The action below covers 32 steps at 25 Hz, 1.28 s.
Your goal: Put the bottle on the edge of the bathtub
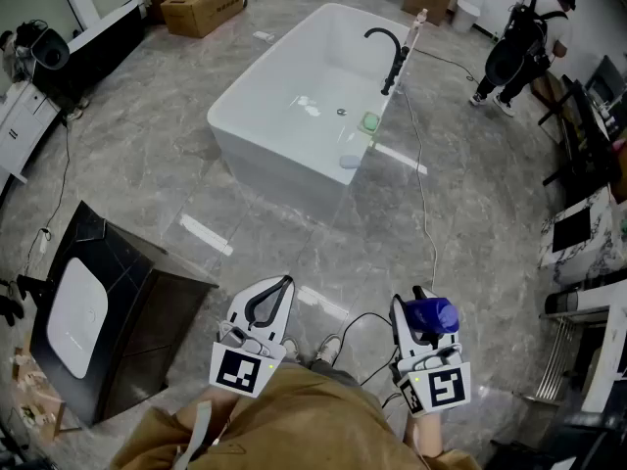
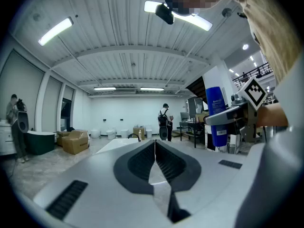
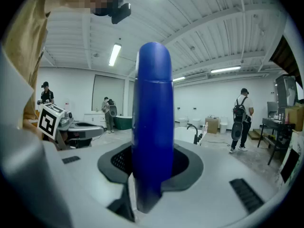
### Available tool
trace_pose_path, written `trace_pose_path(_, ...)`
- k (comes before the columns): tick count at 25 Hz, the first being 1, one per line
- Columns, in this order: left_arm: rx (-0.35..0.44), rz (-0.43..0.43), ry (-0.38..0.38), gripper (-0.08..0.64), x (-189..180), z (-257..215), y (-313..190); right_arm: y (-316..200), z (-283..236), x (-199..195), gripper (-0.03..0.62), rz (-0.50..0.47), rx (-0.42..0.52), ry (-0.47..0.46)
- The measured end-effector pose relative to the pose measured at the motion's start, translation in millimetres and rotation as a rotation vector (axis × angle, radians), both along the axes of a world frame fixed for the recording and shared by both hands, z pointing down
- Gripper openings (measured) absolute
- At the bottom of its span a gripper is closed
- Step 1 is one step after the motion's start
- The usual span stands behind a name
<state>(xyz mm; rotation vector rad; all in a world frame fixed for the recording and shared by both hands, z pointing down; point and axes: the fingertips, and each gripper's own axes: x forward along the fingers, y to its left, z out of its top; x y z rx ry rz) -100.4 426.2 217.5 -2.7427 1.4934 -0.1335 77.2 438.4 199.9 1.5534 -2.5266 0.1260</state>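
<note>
One tall blue plastic bottle (image 3: 152, 127) stands upright, gripped between the jaws of the right claw (image 1: 419, 311), while the left claw (image 2: 154, 146) is clenched on nothing. One white rectangular bathtub (image 1: 257, 67) with one curved black faucet (image 1: 390, 55) stands well apart from both on the grey marble floor (image 1: 147, 164). Beyond it are two brown cardboard boxes (image 1: 203, 0) and one person in dark clothes (image 1: 524, 42).

Near to far
The bottle (image 1: 432, 314) stands in the right gripper (image 1: 418, 305), left gripper (image 1: 268, 298) beside it; the bathtub (image 1: 277, 177) lies well beyond, boxes (image 1: 202, 0) behind it.
</note>
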Motion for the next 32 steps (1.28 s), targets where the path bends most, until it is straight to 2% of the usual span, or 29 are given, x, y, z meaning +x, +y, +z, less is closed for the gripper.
trace_pose_path(2,-0.001,-0.002,0.031,0.011,7.0,-7.8,6.7,2.8,-2.3,3.8,0.140,-0.013,-0.004,0.003)
trace_pose_path(6,-0.019,0.001,0.040,0.011,17.6,-11.7,11.3,3.0,-6.9,10.0,0.140,-0.018,0.005,0.002)
trace_pose_path(13,0.011,-0.024,0.043,0.011,4.8,-16.7,5.2,2.0,-11.2,3.9,0.140,-0.010,0.023,0.023)
trace_pose_path(18,0.034,-0.012,0.059,0.011,-3.2,-21.7,1.9,2.3,-12.4,-3.4,0.140,0.015,0.017,0.001)
trace_pose_path(26,0.024,0.013,0.058,0.011,-31.1,-10.6,2.6,1.4,-11.2,-31.2,0.140,0.032,0.034,0.022)
trace_pose_path(32,0.009,0.045,0.067,0.011,-31.4,-2.4,3.7,4.7,-5.4,-41.3,0.140,0.031,0.020,0.027)
